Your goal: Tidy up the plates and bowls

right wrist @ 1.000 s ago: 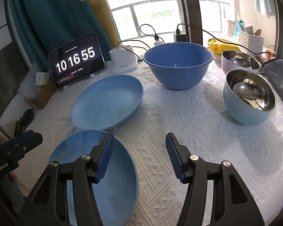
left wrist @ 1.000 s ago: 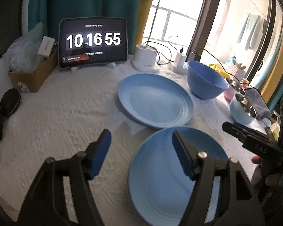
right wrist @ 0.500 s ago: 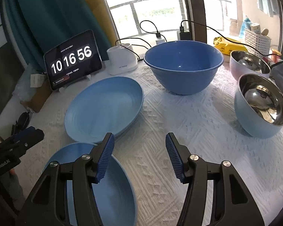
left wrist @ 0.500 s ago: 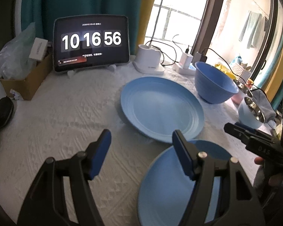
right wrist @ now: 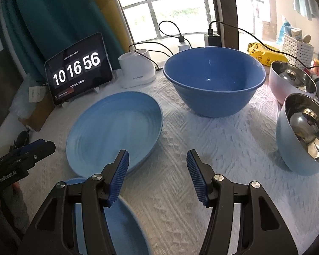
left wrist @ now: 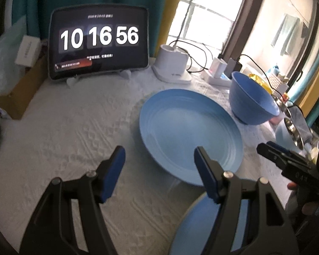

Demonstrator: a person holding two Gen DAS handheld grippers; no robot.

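Two light blue plates lie on the white cloth: the far plate (left wrist: 189, 133) (right wrist: 114, 129) in the middle and the near plate (left wrist: 193, 229) (right wrist: 121, 229) under the gripper arms at the front. A large blue bowl (right wrist: 212, 82) (left wrist: 251, 102) stands behind them. Two steel-lined bowls sit at the right, one blue (right wrist: 302, 133) and one pink (right wrist: 291, 80). My left gripper (left wrist: 159, 172) is open over the cloth at the far plate's near left rim. My right gripper (right wrist: 157, 174) is open just right of that plate's near edge. Nothing is between either pair of fingers.
A tablet clock (left wrist: 100, 42) stands at the back, with a white lamp base (left wrist: 172, 68) and chargers with cables (right wrist: 180, 42) beside it. A cardboard box (left wrist: 17, 93) sits at the left edge, a white basket (right wrist: 297, 42) and yellow bag (right wrist: 263, 53) at the back right.
Both grippers have moved forward over the table: the near plate has slid down under the arms and the far plate and big bowl are closer. Both stayed open.
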